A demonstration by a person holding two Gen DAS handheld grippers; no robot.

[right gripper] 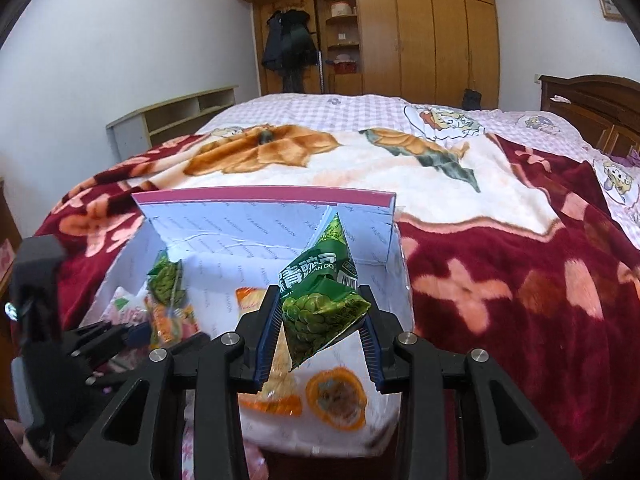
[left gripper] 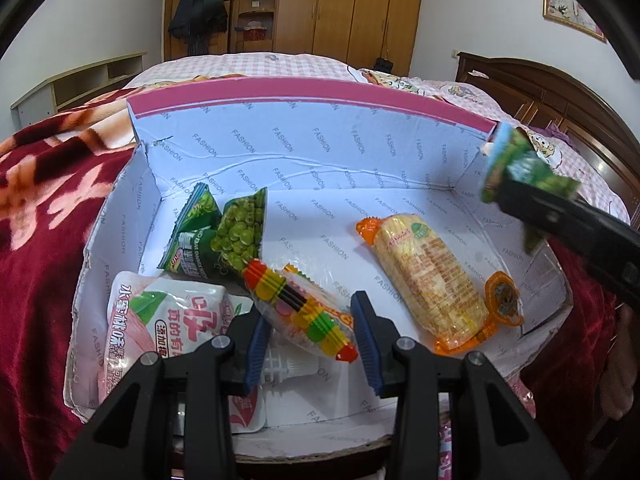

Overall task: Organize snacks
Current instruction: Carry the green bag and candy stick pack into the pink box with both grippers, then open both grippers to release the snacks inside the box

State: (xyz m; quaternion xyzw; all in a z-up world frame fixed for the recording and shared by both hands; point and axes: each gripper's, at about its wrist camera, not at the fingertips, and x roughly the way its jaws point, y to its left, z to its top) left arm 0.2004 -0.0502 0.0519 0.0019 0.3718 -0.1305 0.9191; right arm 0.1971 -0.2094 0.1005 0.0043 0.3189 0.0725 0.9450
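We are holding a green pea packet (right gripper: 320,308) clamped in the right gripper (right gripper: 320,320), above the right edge of the box (left gripper: 304,152). Our left gripper (left gripper: 314,344) is hanging parted over a striped candy packet (left gripper: 304,312), pads not touching it. Lying in the box: another pea packet (left gripper: 224,236) at the far left corner, a pink pouch (left gripper: 172,320) at the near left, a yellow wafer pack (left gripper: 436,284) toward the right.

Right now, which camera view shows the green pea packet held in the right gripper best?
The right wrist view: the green pea packet sits central and large between the right gripper pads. The left wrist view shows it small, blurred, partly hidden, at the right edge.
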